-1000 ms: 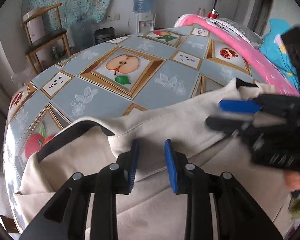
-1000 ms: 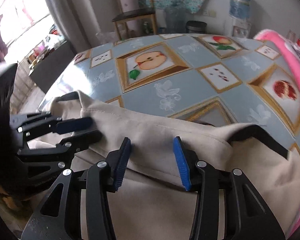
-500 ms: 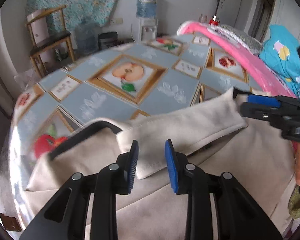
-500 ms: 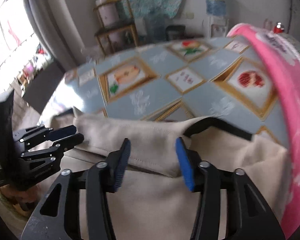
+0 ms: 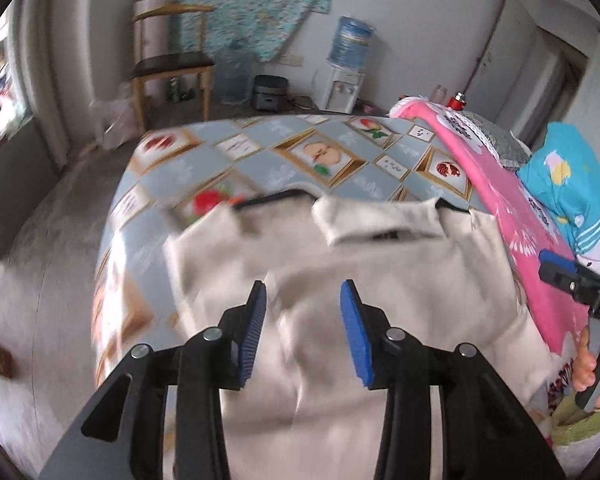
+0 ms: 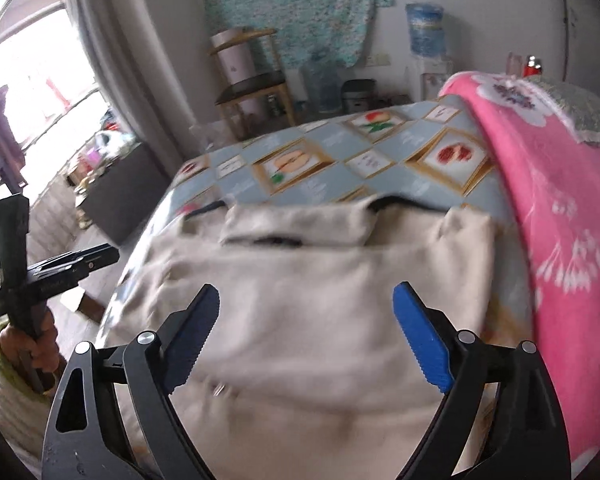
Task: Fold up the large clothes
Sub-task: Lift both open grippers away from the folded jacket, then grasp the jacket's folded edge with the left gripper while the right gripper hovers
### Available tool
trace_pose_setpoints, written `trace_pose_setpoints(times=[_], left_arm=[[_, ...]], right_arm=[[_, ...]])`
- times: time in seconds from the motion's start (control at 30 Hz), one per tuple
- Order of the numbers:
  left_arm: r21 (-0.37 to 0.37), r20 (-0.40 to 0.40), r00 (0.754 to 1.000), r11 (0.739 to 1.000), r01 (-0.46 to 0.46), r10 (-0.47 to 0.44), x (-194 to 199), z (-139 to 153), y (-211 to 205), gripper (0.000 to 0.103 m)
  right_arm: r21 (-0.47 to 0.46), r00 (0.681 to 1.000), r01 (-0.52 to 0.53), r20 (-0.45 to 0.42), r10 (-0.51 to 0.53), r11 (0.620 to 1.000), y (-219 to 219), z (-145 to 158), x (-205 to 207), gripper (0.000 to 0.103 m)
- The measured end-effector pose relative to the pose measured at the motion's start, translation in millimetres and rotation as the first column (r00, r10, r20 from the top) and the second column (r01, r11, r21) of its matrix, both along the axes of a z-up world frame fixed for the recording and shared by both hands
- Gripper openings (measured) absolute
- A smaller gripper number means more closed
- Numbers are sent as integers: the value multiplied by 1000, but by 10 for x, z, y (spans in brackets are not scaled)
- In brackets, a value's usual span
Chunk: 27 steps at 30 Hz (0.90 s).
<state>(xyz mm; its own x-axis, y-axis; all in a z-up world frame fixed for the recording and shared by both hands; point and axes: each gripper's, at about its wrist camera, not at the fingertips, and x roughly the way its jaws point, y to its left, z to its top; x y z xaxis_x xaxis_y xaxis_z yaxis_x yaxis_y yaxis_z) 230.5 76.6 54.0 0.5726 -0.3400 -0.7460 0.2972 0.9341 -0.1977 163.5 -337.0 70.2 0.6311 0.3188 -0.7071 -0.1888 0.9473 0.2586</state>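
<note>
Left wrist view: the left gripper [image 5: 302, 330], jaws partly apart and just been opening with nothing between them, hangs above the beige garment [image 5: 380, 280], which lies folded on the fruit-print tablecloth [image 5: 220, 168], collar at twelve o'clock; the right gripper [image 5: 572, 280] shows at three o'clock. Right wrist view: the right gripper [image 6: 306, 336] stands wide, jaws just been opening and empty, over the garment [image 6: 320, 300]; a pink blanket [image 6: 560, 220] lies at three o'clock, the left gripper [image 6: 60, 268] at nine.
</note>
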Motion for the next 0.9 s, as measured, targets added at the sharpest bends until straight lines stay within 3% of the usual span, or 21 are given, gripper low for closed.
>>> trace_pose_setpoints(times=[0.23, 0.37, 0.53, 0.7, 0.9], left_arm=[[-20, -49, 995, 996, -91, 90, -851, -394, 500, 39], [1, -112, 986, 992, -126, 125, -1055, -731, 636, 39], [27, -102, 985, 990, -139, 141, -1030, -846, 685, 39], [-25, -152, 982, 993, -114, 109, -855, -970, 715, 39], [-87, -155, 987, 995, -57, 43, -728, -972, 712, 39]], right_arm=[[31, 990, -78, -116, 81, 996, 410, -560, -493, 85], [26, 979, -59, -194, 63, 998, 522, -879, -571, 85], [8, 976, -49, -211, 50, 999, 571, -994, -584, 85], [-1, 977, -43, -211, 42, 999, 587, -1007, -540, 86], [-29, 977, -44, -209, 37, 999, 613, -1017, -543, 86]])
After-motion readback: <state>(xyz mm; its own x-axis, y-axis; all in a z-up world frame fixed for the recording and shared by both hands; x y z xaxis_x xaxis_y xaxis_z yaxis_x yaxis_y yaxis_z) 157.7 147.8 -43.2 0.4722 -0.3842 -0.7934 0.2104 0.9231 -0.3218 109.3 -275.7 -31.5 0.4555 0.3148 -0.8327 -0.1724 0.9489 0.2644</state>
